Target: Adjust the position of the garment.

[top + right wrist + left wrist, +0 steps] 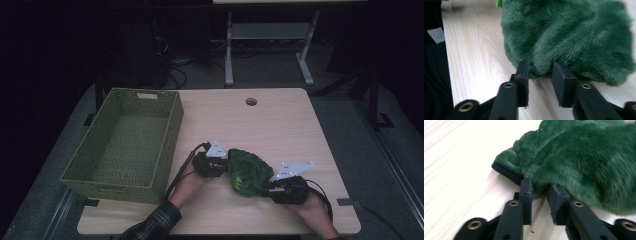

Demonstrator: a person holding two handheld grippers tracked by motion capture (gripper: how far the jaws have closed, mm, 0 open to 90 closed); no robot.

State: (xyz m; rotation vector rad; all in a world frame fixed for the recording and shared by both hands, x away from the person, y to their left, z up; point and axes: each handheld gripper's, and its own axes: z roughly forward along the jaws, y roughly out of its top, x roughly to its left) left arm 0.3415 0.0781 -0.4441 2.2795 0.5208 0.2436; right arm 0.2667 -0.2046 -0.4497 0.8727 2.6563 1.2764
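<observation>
A dark green plush cloth [248, 171] lies bunched on the wooden table [280, 125], near its front edge. My left gripper [226, 168] is at the cloth's left end and my right gripper [265, 186] at its right front end. In the left gripper view the jaws [540, 188] stand apart, their tips at the fuzzy edge of the cloth [584, 162] beside a black hem [505, 173]. The right gripper view has the jaws [540, 68] likewise parted, tips against the underside of the cloth [569, 35]. Neither pair of pads presses on the fabric.
A green woven basket [170, 131] with nothing in it stands on the table's left side, close to my left hand. A round cable hole [251, 101] sits near the far edge. A desk frame [229, 55] and cables stand on the floor behind.
</observation>
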